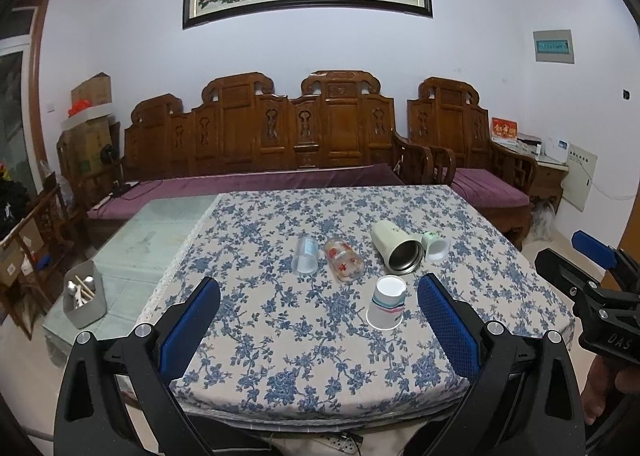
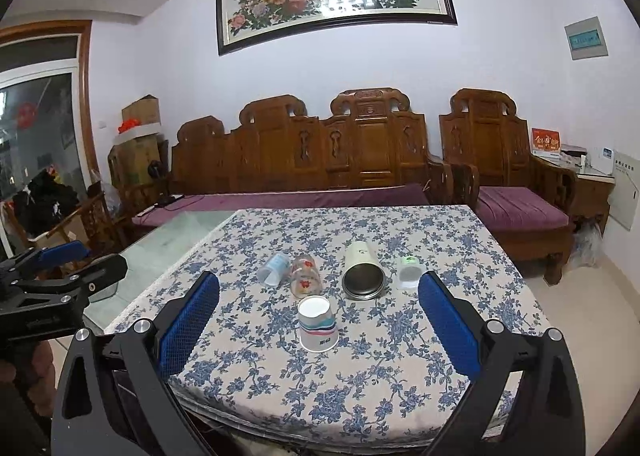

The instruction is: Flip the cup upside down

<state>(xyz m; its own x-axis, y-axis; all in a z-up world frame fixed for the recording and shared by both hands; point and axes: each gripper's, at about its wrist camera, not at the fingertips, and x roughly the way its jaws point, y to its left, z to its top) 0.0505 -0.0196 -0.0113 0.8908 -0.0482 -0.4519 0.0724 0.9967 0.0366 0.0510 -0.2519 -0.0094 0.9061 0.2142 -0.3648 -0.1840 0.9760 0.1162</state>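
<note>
Two open, empty grippers (image 1: pixel 318 312) (image 2: pixel 319 310) near paper cup (image 2: pixel 318 323), already mouth-down, dead ahead of right one.

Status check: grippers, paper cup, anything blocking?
Left gripper open, empty; right gripper open, empty. Paper cup already upside down on tablecloth, untouched. Four other cups lie behind it; approach clear.

Five cups: one paper cup (image 1: pixel 385 308) standing inverted, four lying on the tablecloth (image 1: pixel 280 328).
</note>
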